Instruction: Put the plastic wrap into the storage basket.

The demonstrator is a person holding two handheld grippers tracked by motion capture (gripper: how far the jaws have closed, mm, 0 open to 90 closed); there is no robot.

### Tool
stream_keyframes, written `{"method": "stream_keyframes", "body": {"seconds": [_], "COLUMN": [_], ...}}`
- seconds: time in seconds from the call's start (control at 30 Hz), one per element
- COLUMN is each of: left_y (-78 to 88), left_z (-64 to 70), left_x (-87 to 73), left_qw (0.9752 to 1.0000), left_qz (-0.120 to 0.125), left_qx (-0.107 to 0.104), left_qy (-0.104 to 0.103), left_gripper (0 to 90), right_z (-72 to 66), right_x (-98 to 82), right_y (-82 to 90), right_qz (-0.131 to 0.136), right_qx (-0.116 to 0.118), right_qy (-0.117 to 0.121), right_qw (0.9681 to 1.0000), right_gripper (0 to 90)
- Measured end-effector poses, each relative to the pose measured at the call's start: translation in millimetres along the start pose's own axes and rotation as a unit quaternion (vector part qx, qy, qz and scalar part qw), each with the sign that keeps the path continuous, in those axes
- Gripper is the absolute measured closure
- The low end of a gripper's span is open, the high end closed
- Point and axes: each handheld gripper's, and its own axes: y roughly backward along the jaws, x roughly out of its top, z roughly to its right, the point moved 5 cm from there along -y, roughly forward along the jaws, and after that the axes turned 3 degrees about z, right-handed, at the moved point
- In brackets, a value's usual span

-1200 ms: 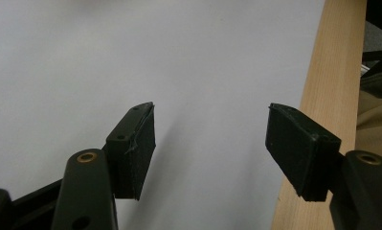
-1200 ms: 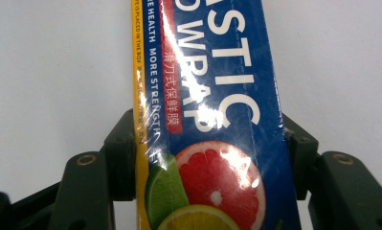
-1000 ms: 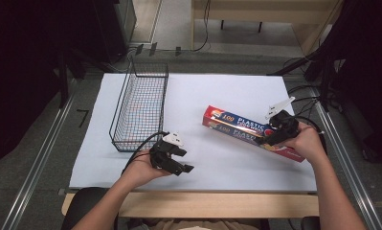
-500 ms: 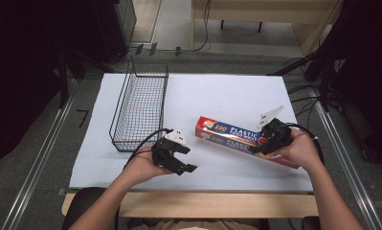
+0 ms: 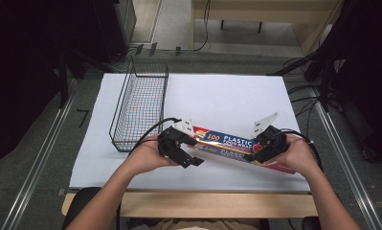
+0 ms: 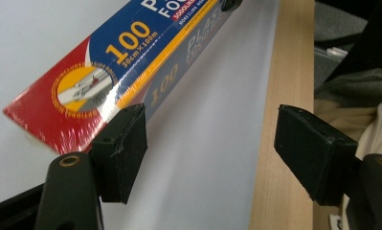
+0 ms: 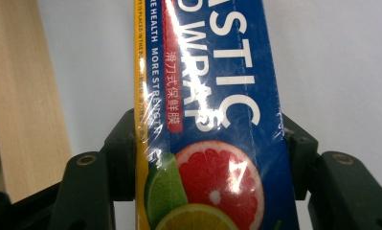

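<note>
A long blue, yellow and red plastic wrap box [image 5: 227, 142] is held just above the white sheet near the table's front. My right gripper [image 5: 260, 147] is shut on its right part; in the right gripper view the pads [image 7: 123, 153] press both sides of the box [image 7: 212, 120]. My left gripper [image 5: 190, 152] is at the box's left end with its jaws wide; they have just been opening. In the left gripper view the red box end [image 6: 78, 96] sits just above the left pad [image 6: 124, 148], and nothing is pressed between the pads.
A black wire basket [image 5: 141, 103] stands on the left part of the white sheet [image 5: 227, 96]. The wooden table edge [image 5: 203, 203] runs along the front. Metal rails flank the table, and cables lie at the back and right.
The right gripper has carried the box leftward, up to the left gripper. The left gripper has risen a little and its jaws stand wider.
</note>
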Motion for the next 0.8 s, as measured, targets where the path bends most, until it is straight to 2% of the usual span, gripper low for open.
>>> {"method": "stream_keyframes", "body": {"seconds": [0.03,0.13,0.23,0.27,0.37,0.43,0.57,0.6,0.73,0.8], "left_y": [-0.1,-1.0,-2.8,-2.9,-3.7,-5.2,-11.2,-13.2,-19.1,-23.4], "left_z": [0.8,2.6,2.2,1.5,0.6,1.6,4.9,6.1,10.5,11.6], "left_x": [2.3,8.9,13.5,15.2,20.5,21.5,18.3,17.3,14.0,12.0], "left_qw": [1.0000,0.9999,0.9998,0.9997,0.9996,0.9995,0.9988,0.9985,0.9972,0.9961], "left_qz": [0.003,0.005,-0.003,-0.005,0.003,0.003,-0.026,-0.030,-0.042,-0.054], "left_qx": [-0.002,-0.010,-0.004,-0.002,0.004,-0.001,-0.006,-0.010,-0.011,-0.005], "left_qy": [-0.003,-0.008,-0.021,-0.023,-0.027,-0.032,-0.041,-0.044,-0.061,-0.069], "left_gripper": [27.5,27.3,27.2,26.9,25.4,22.9,19.2,18.8,17.5,17.6], "right_z": [-5.8,-14.0,-18.9,-22.9,-27.0,-32.6,-38.0,-40.0,-46.9,-49.5], "right_x": [0.7,2.6,4.1,5.9,7.8,12.1,16.5,18.1,23.7,26.0], "right_y": [-1.1,-2.6,-3.9,-6.0,-8.2,-11.4,-14.6,-16.5,-19.9,-20.6], "right_qz": [-0.002,-0.003,-0.005,-0.009,-0.013,-0.017,-0.021,-0.020,-0.029,-0.024], "right_qx": [0.002,0.009,0.017,0.020,0.023,0.028,0.038,0.044,0.043,0.048], "right_qy": [0.011,0.020,0.024,0.035,0.043,0.049,0.059,0.068,0.081,0.084], "right_qw": [0.9999,0.9998,0.9995,0.9991,0.9987,0.9983,0.9974,0.9965,0.9954,0.9950], "right_gripper": [40.8,40.8,40.8,40.8,40.8,40.8,40.8,40.8,40.8,40.9]}}
